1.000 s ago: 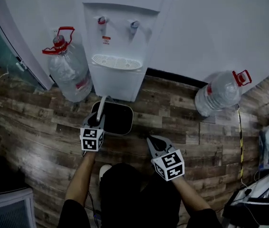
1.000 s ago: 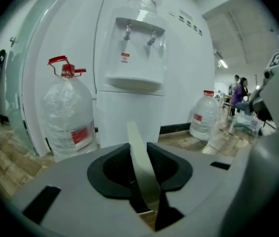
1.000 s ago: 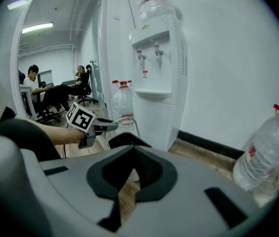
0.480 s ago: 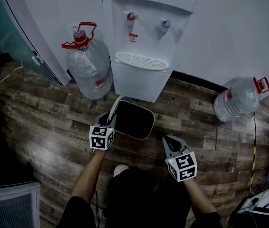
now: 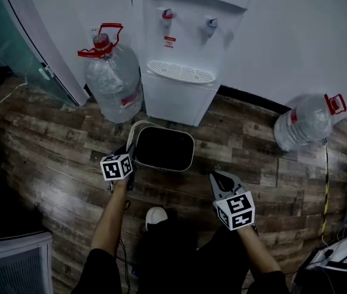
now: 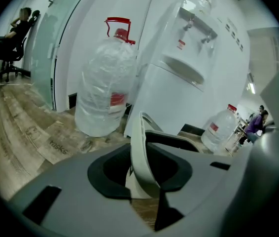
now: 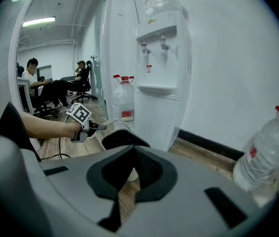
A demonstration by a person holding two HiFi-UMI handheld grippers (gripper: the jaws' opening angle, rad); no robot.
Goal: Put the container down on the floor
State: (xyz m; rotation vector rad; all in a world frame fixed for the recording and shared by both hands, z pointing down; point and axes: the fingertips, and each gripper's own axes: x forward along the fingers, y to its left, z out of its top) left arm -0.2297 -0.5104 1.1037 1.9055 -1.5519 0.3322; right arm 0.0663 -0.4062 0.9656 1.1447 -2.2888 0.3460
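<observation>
Head view shows the container, a dark bin with a pale rim, sitting on the wooden floor just in front of the white water dispenser. A large water bottle stands just to the dispenser's left, and a second bottle stands well apart to its right by the wall. The left gripper reaches to the bin's left edge, where the white handle stands raised. The left gripper view shows that handle running between the jaws. They have just been opening a little, yet the pads lie against it. The right gripper hovers over bare floor near the bin's right corner, apart from it. Its jaws are slightly parted with nothing between them.
</observation>
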